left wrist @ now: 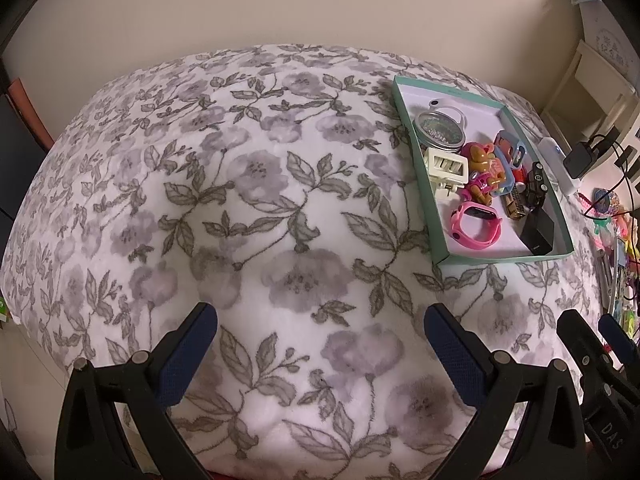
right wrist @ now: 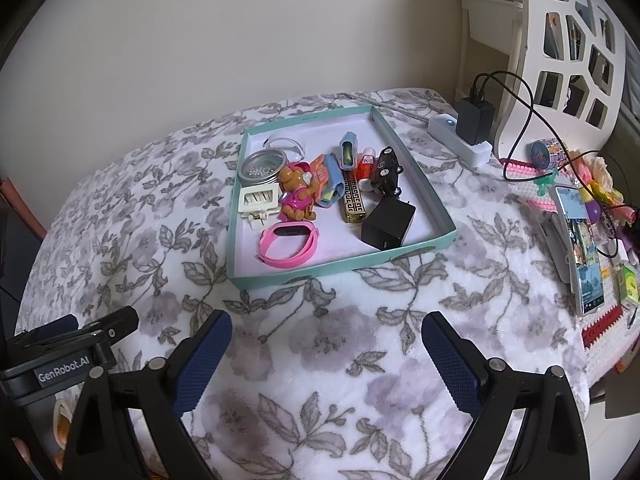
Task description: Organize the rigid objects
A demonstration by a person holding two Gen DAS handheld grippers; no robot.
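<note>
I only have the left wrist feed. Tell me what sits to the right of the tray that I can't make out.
Observer: A phone lies face up on the blanket, right of the tray, screen lit.
Operator: Give me the power strip's state.
Observer: A black charger is plugged into the power strip, its cable looping toward the phone.
Operator: Report the right gripper.
Observer: The right gripper is open and empty, above bare blanket in front of the tray.

Floral blanket, white power strip with black charger, smartphone, white shelf
</note>
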